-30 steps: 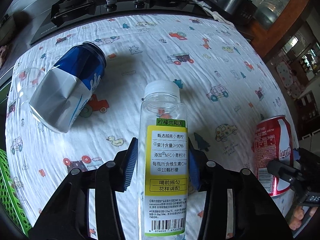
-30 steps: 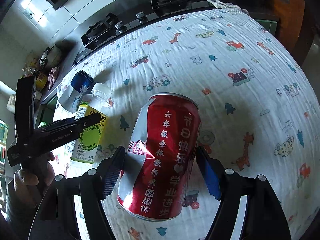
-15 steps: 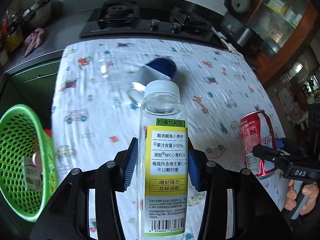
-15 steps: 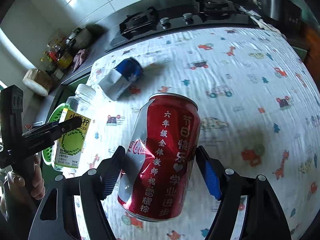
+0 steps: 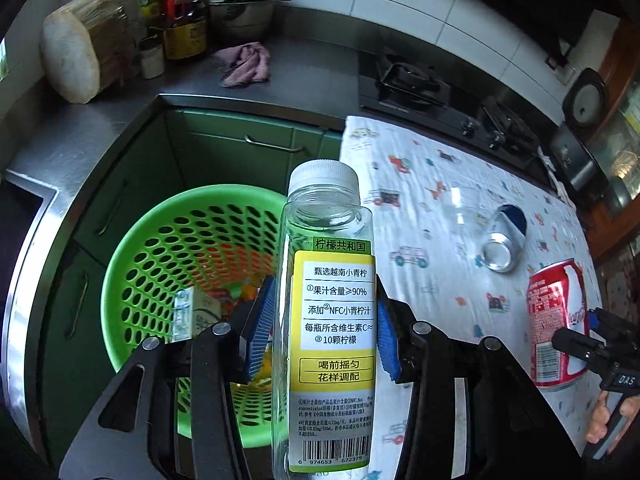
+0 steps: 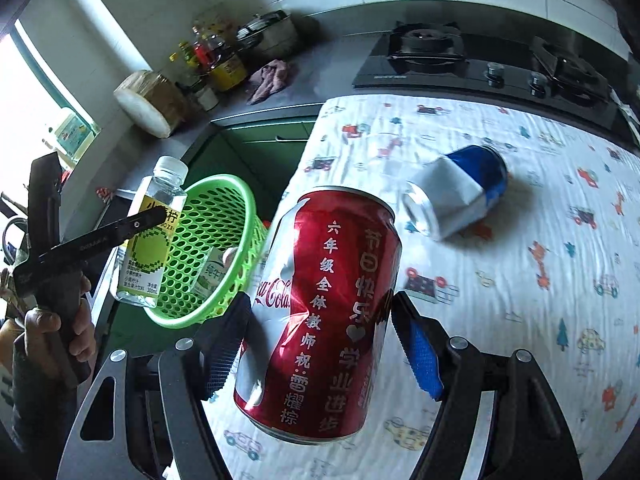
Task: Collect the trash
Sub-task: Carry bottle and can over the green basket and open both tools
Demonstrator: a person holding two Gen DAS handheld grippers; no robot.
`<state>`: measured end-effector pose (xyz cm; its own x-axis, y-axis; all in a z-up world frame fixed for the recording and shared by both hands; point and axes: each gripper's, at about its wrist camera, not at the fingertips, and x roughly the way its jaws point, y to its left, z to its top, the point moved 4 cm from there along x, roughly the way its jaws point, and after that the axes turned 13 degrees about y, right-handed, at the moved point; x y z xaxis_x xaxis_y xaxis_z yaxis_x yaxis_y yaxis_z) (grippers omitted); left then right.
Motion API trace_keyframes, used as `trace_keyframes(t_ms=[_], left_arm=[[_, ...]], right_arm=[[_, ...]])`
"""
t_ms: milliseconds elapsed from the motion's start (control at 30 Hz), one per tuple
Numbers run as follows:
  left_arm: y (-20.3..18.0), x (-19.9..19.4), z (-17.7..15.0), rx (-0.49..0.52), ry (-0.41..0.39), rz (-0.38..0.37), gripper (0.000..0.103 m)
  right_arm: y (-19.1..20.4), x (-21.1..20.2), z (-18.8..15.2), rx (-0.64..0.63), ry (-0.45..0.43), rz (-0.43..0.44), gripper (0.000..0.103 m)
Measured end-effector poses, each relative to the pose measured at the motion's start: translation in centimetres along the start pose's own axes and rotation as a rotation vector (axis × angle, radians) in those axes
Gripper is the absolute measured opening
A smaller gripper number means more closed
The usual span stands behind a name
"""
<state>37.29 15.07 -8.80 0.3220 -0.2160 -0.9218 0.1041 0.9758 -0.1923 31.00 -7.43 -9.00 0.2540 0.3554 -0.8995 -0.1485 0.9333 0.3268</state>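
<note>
Kitchen, table under a cartoon-print cloth (image 6: 500,300) | left gripper (image 5: 324,320) pinches a clear bottle (image 5: 332,320), above the green basket (image 5: 132,264) left of the table | right gripper (image 6: 320,344) pinches a dented red can (image 6: 320,312), over the cloth's near-left edge | crushed blue can (image 6: 456,196) lies farther right on cloth.

Table under a white cloth (image 6: 520,288) printed with little cars, trees and animals, with a crushed blue-and-silver can (image 6: 456,194) on its side there, open end toward the near edge; a clear glass (image 5: 460,208) just beside it in the left wrist view (faint, hard to make out). Behind the table, grey counter (image 5: 312,76) carrying a black gas hob (image 6: 480,60), a crumpled pink rag (image 5: 244,65), a round chopping block (image 5: 76,46), bottles (image 5: 182,12) and a lidded metal pot (image 5: 244,10)
</note>
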Motion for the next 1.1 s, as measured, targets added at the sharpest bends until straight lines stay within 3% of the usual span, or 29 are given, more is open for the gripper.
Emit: trace_keyframes(t_ms=[233,500,1100], left_arm=[[5.7,3.6,0.3,-0.089,0.058,-0.002,0.046],[8.7,6.0,0.0,-0.132,0.111,-0.030,0.053],[13.8,1.0,-1.7,-0.184,0.022,0.018,0.066]], right_arm=[[4.9,2.6,2.0,-0.058,0.030,0.003,0.070],[8.9,5.2,3.8,-0.112,0.056,-0.010,0.070],[15.3,10.1,6.9,-0.176,0.085,0.004,0.070]])
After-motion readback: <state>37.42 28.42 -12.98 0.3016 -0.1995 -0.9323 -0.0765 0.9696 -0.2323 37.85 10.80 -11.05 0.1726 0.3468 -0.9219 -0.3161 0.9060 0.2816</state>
